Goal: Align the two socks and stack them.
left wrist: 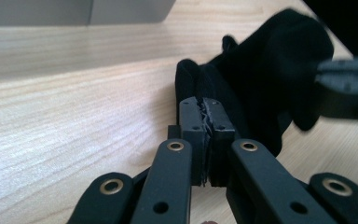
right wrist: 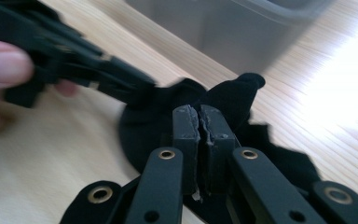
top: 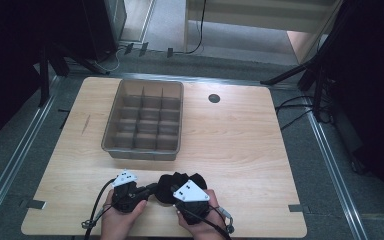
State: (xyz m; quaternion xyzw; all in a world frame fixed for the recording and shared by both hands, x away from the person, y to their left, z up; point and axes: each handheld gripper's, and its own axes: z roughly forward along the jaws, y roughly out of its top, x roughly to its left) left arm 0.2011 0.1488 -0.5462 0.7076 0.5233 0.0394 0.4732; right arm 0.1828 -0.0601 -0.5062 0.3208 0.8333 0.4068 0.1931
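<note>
Black cloth (top: 177,184) lies bunched on bench (top: 240,145) near front edge, between both tongs. Left tongs (top: 152,190) closed, pads pinching cloth edge (left wrist: 204,77). Right tongs (top: 180,186) closed, cloth (right wrist: 233,95) lying around tips; whether fabric is pinched between pads, cannot tell. Little bench left between cloth and front edge, hands there. Wide bare bench to right and far right. Grey divided tray (top: 145,120) stands just beyond cloth, toward far edge, blocking path straight ahead. Small dark round hole (top: 214,98) right of tray.
</note>
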